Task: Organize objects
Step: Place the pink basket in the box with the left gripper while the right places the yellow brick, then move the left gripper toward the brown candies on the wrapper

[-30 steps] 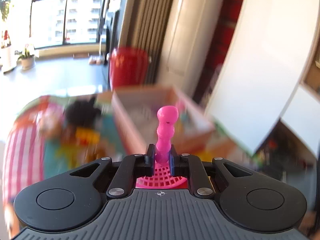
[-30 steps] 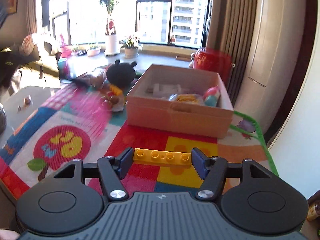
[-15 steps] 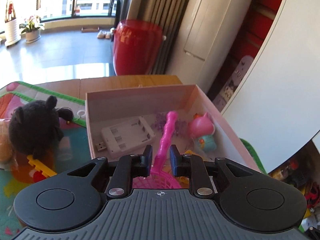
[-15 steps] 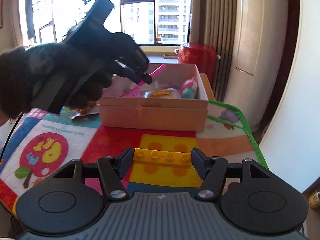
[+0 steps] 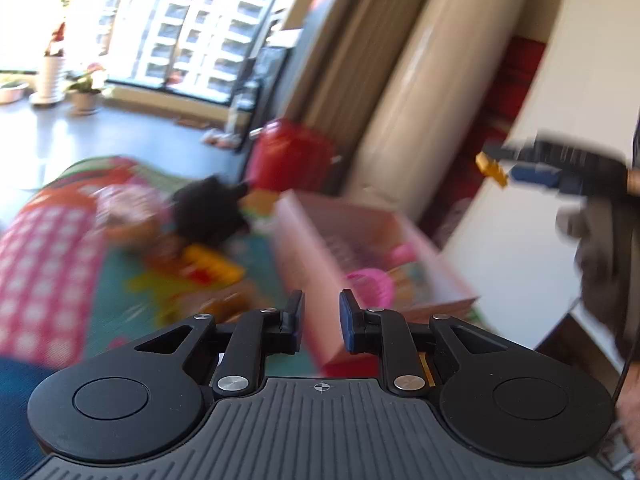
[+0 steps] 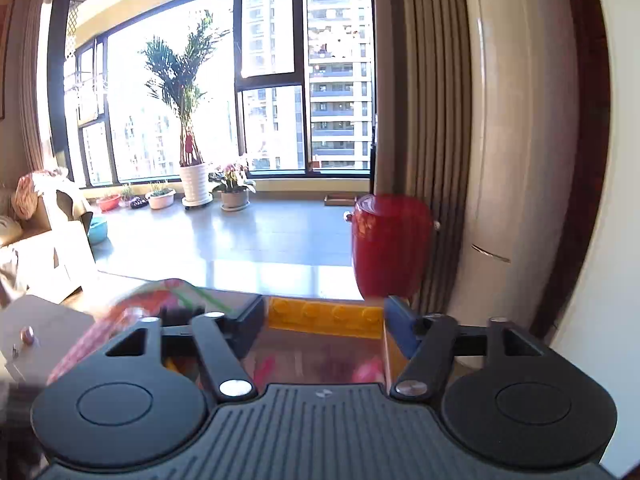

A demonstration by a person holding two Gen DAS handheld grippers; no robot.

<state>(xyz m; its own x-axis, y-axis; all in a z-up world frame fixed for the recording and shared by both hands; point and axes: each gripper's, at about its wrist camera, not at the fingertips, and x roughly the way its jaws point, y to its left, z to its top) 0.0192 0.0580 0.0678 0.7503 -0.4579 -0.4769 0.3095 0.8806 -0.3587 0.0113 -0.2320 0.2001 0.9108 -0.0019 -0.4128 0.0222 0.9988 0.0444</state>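
My left gripper (image 5: 321, 322) is open and empty, near the front left corner of the pink cardboard box (image 5: 304, 248). The pink toy sieve (image 5: 370, 286) lies inside the box among other toys. My right gripper (image 6: 325, 318) is shut on a yellow toy brick (image 6: 325, 317) and holds it in the air above the box. It also shows in the left wrist view (image 5: 520, 166), with the brick (image 5: 491, 167) at its tip, high over the box's right side. The left wrist view is blurred.
A black plush toy (image 5: 208, 212), a yellow brick (image 5: 212, 264) and other toys lie on the colourful play mat (image 5: 48, 264) left of the box. A red bin (image 6: 390, 246) stands behind the table. A white cabinet (image 5: 520, 240) is to the right.
My left gripper opened and let the pink sieve go into the box, then pulled back to the left. My right gripper rose with the yellow brick and moved over the box.
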